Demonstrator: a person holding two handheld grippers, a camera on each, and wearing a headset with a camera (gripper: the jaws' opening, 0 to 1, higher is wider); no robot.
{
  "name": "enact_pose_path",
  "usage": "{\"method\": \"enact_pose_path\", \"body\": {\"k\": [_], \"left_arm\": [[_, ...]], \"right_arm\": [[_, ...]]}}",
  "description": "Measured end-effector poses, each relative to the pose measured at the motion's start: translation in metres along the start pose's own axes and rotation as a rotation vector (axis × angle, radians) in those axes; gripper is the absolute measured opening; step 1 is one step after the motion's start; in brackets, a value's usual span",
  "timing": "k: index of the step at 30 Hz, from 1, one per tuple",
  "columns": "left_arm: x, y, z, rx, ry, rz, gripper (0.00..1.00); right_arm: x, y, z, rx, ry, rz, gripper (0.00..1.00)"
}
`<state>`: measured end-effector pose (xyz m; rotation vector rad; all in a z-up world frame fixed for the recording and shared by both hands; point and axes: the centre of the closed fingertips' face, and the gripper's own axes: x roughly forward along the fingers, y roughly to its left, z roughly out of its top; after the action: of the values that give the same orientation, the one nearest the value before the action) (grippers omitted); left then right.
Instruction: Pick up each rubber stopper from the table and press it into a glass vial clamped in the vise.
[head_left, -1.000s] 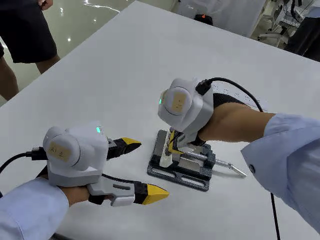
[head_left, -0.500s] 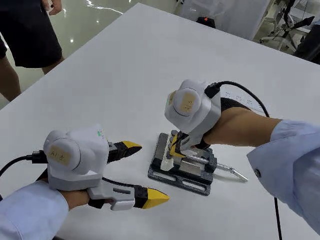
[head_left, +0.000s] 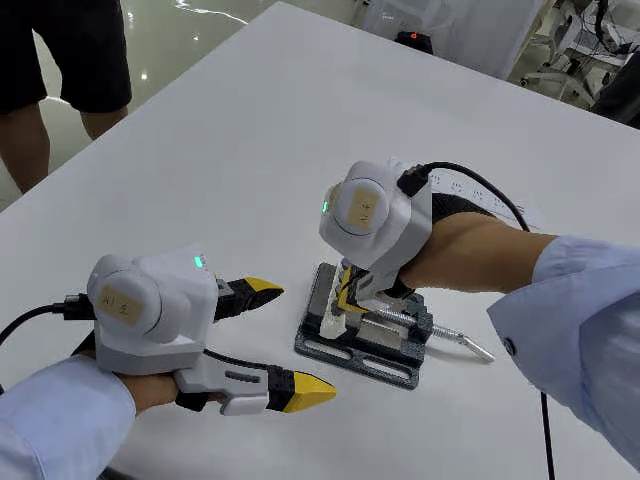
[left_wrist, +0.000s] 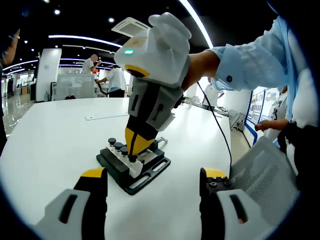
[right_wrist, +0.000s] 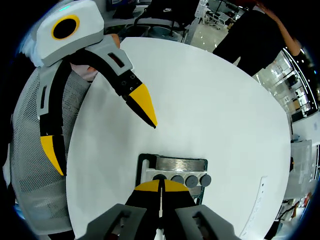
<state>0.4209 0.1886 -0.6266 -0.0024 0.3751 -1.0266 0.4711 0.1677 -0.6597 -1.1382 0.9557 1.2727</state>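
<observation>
A dark vise (head_left: 352, 348) sits on the white table and clamps a row of glass vials (left_wrist: 134, 168), each capped by a black rubber stopper (right_wrist: 191, 180). My right gripper (head_left: 345, 298) points straight down over the row's end vial. Its jaws are shut, and their yellow tips rest on the end stopper (right_wrist: 159, 177), which is partly hidden beneath them. In the left gripper view the right gripper (left_wrist: 133, 156) touches that stopper (left_wrist: 132, 158). My left gripper (head_left: 288, 337) hovers open and holds nothing, to the left of the vise. It also appears in the right gripper view (right_wrist: 102, 142).
The vise's screw handle (head_left: 462, 340) sticks out to the right. A white power strip (head_left: 470, 190) lies behind the right arm, with a black cable (head_left: 480, 180) running over it. A person (head_left: 70, 70) stands at the table's far left edge.
The right gripper's body has swayed slightly right and back while its tips stay on the end vial. The left gripper holds its place.
</observation>
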Motion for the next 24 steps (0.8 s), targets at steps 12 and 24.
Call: {"method": "enact_pose_path", "body": {"k": [12, 24], "left_arm": [[-0.0002, 0.0022, 0.0021, 0.001, -0.008, 0.006, 0.72], [-0.001, 0.0033, 0.0048, 0.002, -0.018, 0.012, 0.72]], "right_arm": [[0.0014, -0.0003, -0.0007, -0.02, 0.027, -0.031, 0.0], [0.0018, -0.0004, 0.0006, -0.015, 0.052, -0.046, 0.0]]}}
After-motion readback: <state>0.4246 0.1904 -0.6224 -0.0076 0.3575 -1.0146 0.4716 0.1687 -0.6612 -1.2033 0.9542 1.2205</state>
